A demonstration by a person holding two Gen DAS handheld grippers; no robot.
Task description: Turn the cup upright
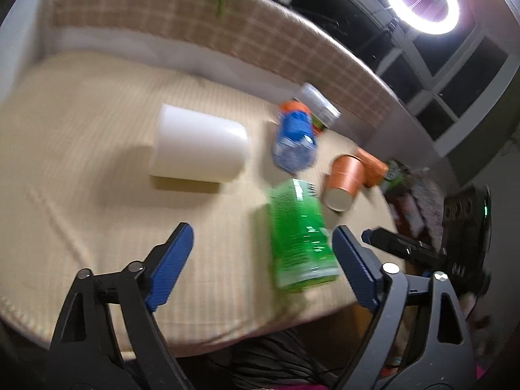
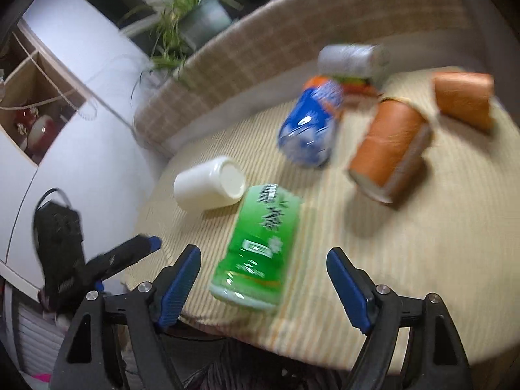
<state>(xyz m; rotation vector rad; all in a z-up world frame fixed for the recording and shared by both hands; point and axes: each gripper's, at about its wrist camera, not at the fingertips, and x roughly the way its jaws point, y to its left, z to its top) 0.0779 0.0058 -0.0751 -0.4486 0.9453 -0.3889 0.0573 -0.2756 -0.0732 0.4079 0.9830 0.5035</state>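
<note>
A white cup [image 1: 198,144] lies on its side on the beige striped table; in the right wrist view [image 2: 209,183] its flat end faces the camera. Two orange cups also lie on their sides [image 1: 344,182] [image 1: 372,165], seen too in the right wrist view [image 2: 388,149] [image 2: 463,99]. My left gripper [image 1: 263,266] is open and empty, above the table's near edge, short of the white cup. My right gripper [image 2: 263,284] is open and empty, its fingers either side of the green bottle's near end. Both views are blurred.
A green bottle [image 1: 300,235] [image 2: 256,250] lies near the front edge. A blue bottle with an orange cap [image 1: 294,139] [image 2: 310,126] and a clear jar [image 1: 320,102] [image 2: 352,58] lie further back. A padded checked rim [image 1: 260,39], a ring light [image 1: 421,0] and a plant [image 2: 182,26] surround the table.
</note>
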